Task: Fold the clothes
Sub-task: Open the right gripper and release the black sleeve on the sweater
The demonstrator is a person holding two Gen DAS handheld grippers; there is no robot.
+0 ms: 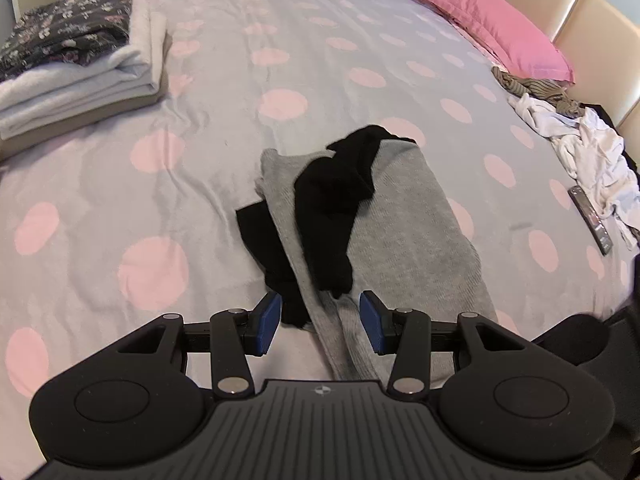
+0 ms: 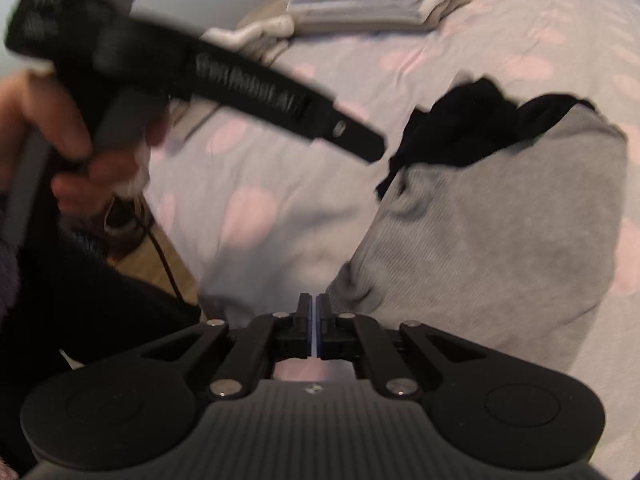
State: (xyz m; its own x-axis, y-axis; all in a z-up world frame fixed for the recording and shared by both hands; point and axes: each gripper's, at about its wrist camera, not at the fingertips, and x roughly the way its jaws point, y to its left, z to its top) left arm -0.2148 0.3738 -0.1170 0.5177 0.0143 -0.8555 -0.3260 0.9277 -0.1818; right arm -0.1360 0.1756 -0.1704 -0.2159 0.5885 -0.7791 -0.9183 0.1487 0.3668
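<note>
A grey knit garment (image 1: 400,216) lies on the dotted bedspread (image 1: 200,120) with a black garment (image 1: 336,196) crumpled over its left part. My left gripper (image 1: 320,320) hovers at the garments' near end, open; a grey sleeve and a black corner lie between its blue pads (image 1: 268,320), unpressed. The right wrist view is blurred: my right gripper (image 2: 314,308) is shut, nothing seen between its pads, just left of the grey garment's (image 2: 500,240) near corner. The black garment (image 2: 472,128) lies at its far edge. A hand (image 2: 48,128) holds the left gripper (image 2: 370,146) above the bed.
A folded stack of white towels and dark floral cloth (image 1: 80,80) sits at the far left. A pink pillow (image 1: 492,28), crumpled white clothes (image 1: 580,148) and a dark remote (image 1: 592,220) lie by the beige headboard (image 1: 592,20). The bed edge and wooden floor (image 2: 160,260) show left.
</note>
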